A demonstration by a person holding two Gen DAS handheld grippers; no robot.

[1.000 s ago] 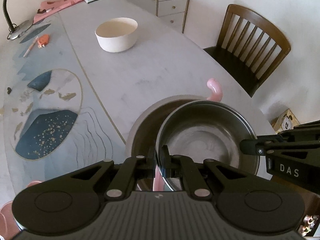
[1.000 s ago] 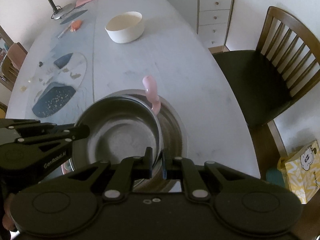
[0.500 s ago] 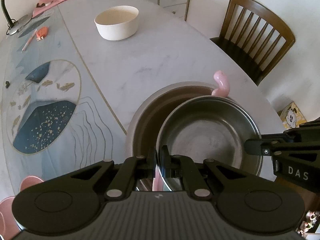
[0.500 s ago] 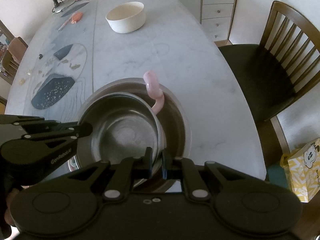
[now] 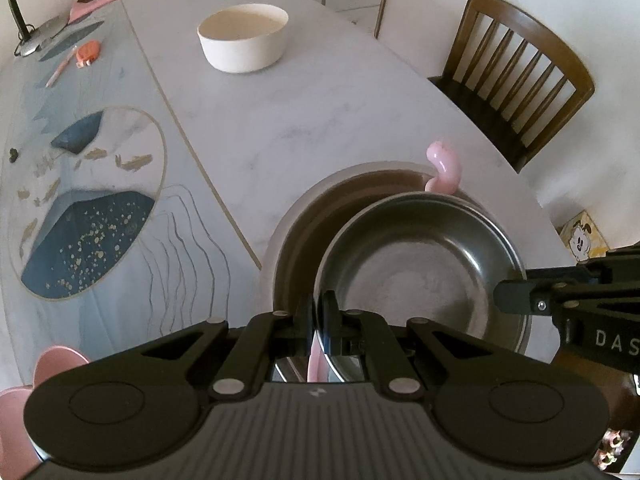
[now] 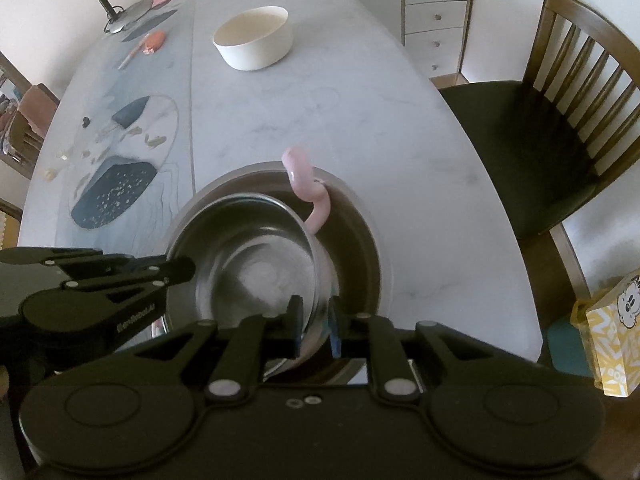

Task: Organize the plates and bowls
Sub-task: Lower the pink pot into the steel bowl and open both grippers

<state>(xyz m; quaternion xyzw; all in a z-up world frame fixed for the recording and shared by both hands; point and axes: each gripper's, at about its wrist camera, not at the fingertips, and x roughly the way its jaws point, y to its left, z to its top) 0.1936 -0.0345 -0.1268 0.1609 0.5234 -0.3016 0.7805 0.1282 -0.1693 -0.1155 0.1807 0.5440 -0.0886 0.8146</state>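
A small steel bowl (image 5: 420, 260) sits inside a larger steel bowl (image 5: 304, 216) at the table's near end. My left gripper (image 5: 318, 312) is shut on the small bowl's near rim. A pink curved handle (image 5: 444, 164) sticks up over the large bowl's far rim. In the right wrist view, my right gripper (image 6: 315, 320) straddles the small bowl's (image 6: 240, 264) rim with its jaws opening. The rim stands between the pads with a gap on each side. A white bowl (image 5: 244, 40) stands alone at the far end of the table.
A blue and gold placemat (image 5: 88, 208) covers the table's left side, with a desk lamp (image 6: 120, 20) and an orange item (image 5: 88, 52) beyond it. A wooden chair (image 6: 560, 120) stands to the right, with a yellow box (image 6: 612, 340) on the floor. A pink object (image 5: 56, 364) lies near left.
My right gripper's jaws have come apart from the small bowl's rim. The left gripper keeps its grip, and both views have shifted only slightly.
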